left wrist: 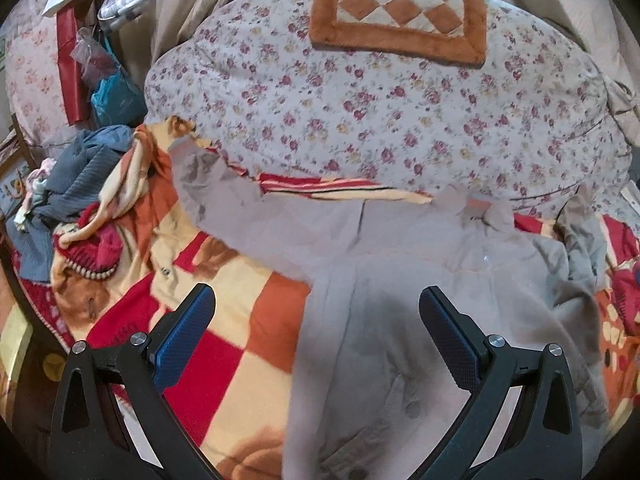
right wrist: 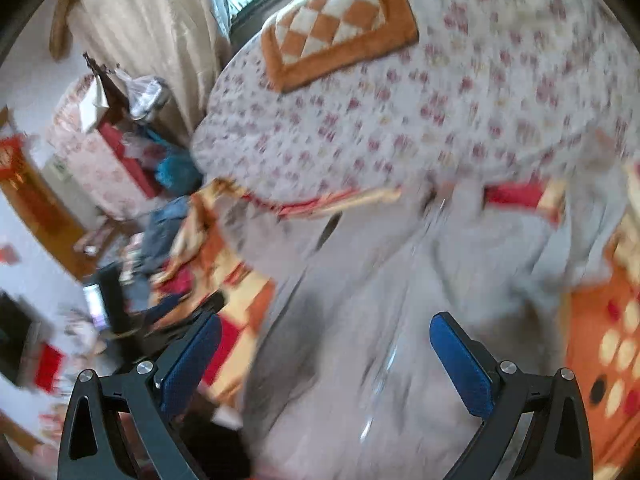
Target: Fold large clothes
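Pale grey cotton, a button-front shirt (left wrist: 400, 320), lies spread face up across my checked blanket (left wrist: 248, 320), collar towards the floral quilt (left wrist: 380, 100). My left gripper (left wrist: 316, 312) hangs wide open over its left edge, holding nothing; my right gripper (right wrist: 326, 340) is equally wide and empty above the placket, though that view is blurred. I'd pinch one layer only at shoulder and hem, and fold the side inward evenly, I think.

No legible text, label, brand or number is found in either view. Any marks on the framed picture (left wrist: 12, 184) at nine o'clock are too small to read.
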Available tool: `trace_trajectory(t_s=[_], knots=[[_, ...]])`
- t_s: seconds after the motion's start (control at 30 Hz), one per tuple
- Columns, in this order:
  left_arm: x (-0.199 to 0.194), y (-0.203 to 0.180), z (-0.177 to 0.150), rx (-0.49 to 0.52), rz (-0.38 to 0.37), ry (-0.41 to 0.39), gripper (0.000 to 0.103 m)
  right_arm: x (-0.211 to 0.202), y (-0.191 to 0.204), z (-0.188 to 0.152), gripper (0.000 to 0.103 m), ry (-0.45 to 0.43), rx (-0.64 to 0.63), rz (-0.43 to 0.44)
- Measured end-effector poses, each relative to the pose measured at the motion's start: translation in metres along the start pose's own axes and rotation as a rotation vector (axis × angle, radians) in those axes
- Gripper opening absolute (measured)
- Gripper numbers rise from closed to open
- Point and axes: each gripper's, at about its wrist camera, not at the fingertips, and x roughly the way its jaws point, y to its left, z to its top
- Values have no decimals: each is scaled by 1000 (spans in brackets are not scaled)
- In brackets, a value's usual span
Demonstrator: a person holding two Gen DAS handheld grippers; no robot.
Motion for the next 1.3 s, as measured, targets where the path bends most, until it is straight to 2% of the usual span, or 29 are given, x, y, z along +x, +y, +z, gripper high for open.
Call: trace_trajectory(t_s=[0.13,0.2,0.43,0.7,0.93,1.3], knots=[[24,-6,4,-20,-64,19,102,18,-12,7,103,-53,-15,-158],[35,-10,6,-19,-70,33,102,23,-20,1,103,-67,-24,-215],[68,-18,-4,-36,-98,47,102,47,-45,-16,103,-29,-61,-387],[87,-20,-19,0,-82,84,102,74,-50,-32,103,-19,-43,-428],[96,-21,-25,19,-72,106,102,98,-54,-37,103,28,-29,-418],[95,-36,-26,52,-111,92,102,97,-69,-37,103,36,8,-435]])
